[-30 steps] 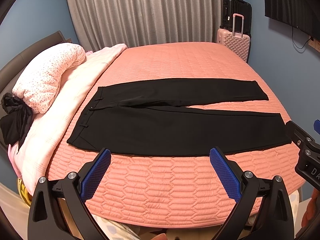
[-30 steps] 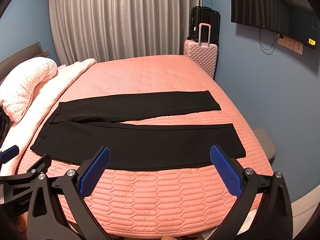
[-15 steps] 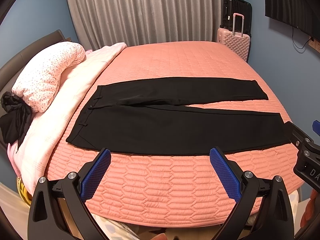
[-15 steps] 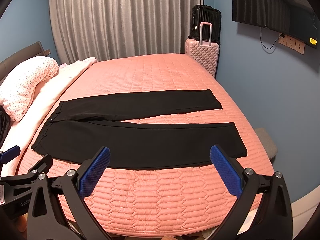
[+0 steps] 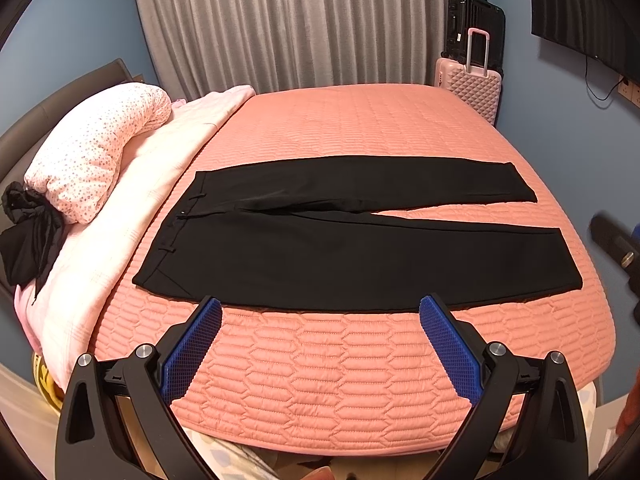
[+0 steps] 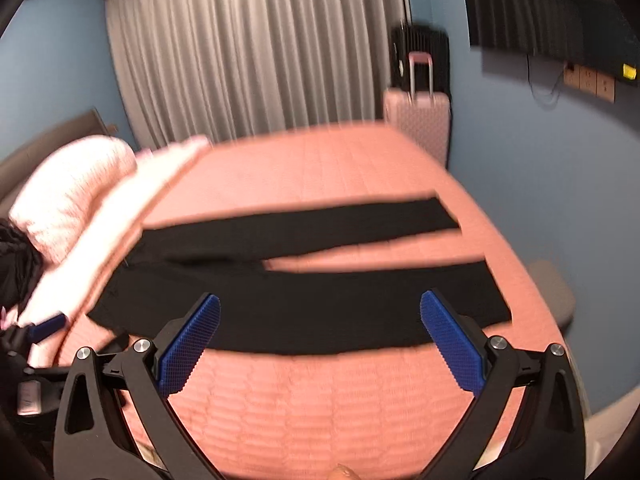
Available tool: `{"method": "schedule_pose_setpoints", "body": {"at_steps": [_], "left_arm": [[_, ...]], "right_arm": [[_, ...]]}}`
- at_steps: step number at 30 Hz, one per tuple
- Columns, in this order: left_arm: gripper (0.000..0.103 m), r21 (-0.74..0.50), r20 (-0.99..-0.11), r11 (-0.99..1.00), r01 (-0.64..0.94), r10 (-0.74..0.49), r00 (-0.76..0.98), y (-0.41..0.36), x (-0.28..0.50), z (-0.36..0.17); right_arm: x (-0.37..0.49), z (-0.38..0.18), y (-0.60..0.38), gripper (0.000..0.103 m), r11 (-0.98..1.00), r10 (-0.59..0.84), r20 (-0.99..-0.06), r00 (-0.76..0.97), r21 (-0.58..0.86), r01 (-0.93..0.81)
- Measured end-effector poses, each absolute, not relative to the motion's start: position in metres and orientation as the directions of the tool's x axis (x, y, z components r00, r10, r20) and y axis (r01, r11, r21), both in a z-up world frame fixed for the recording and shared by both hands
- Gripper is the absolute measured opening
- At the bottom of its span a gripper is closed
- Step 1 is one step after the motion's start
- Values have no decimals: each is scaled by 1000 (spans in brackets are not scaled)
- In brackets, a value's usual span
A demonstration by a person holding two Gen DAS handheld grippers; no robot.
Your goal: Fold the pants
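Observation:
Black pants (image 5: 340,252) lie flat across the salmon quilted bed (image 5: 360,120), waistband to the left, both legs stretched to the right and slightly spread. My left gripper (image 5: 320,308) hovers open at the near edge of the bed, just short of the near leg, holding nothing. In the blurred right wrist view the pants (image 6: 304,304) fill the middle, and my right gripper (image 6: 320,304) is open and empty above the near leg. The right gripper's body (image 5: 616,244) shows blurred at the far right of the left wrist view.
A pink spotted pillow (image 5: 96,152) and pale pink blanket (image 5: 132,216) lie at the bed's left, with a dark garment (image 5: 28,244) beside them. A pink suitcase (image 5: 472,84) and a black one stand by the grey curtain (image 5: 300,20). A wall television (image 5: 588,12) hangs at right.
The right gripper has swung quickly forward and over the bed, so its view is blurred and the pants sit closer. The left gripper has barely moved. Both stay open.

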State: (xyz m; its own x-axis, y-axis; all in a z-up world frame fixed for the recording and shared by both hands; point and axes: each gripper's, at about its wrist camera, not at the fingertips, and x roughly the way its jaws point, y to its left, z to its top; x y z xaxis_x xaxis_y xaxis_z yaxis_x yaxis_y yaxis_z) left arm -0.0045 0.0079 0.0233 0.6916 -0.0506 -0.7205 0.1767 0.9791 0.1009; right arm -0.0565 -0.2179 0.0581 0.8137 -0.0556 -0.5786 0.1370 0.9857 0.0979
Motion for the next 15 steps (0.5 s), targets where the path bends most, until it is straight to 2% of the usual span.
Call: {"method": "schedule_pose_setpoints", "body": {"at_steps": [1,2,4,6,8,15], "left_arm": [[98,100,-720,979,176,-51,692,9,-4,24],[98,100,-719,980,174,-50,694,9,-4,24],[98,99,-718,980,172,-50,695,10,-4,25],[98,98,-718,981,169,-48,695,12,-3,25],[98,96,-721,981,167,-47,691,14,-3,24],[98,83,-726,984,156,-48,686,19,-1,22]], "right_arm": [[-50,51,-218,98,989,-52,-612,789,78,125],[-40,38,-219,98,989,0,-692,722,106,102],[-32,25,-226,98,973,93,-739,668,210,97],[-35,27,-226,98,964,102,-706,701,245,106],[-37,33,-221,98,973,74,-670,739,211,94],[-28,24,-202,98,994,4,-727,686,75,74]]}}
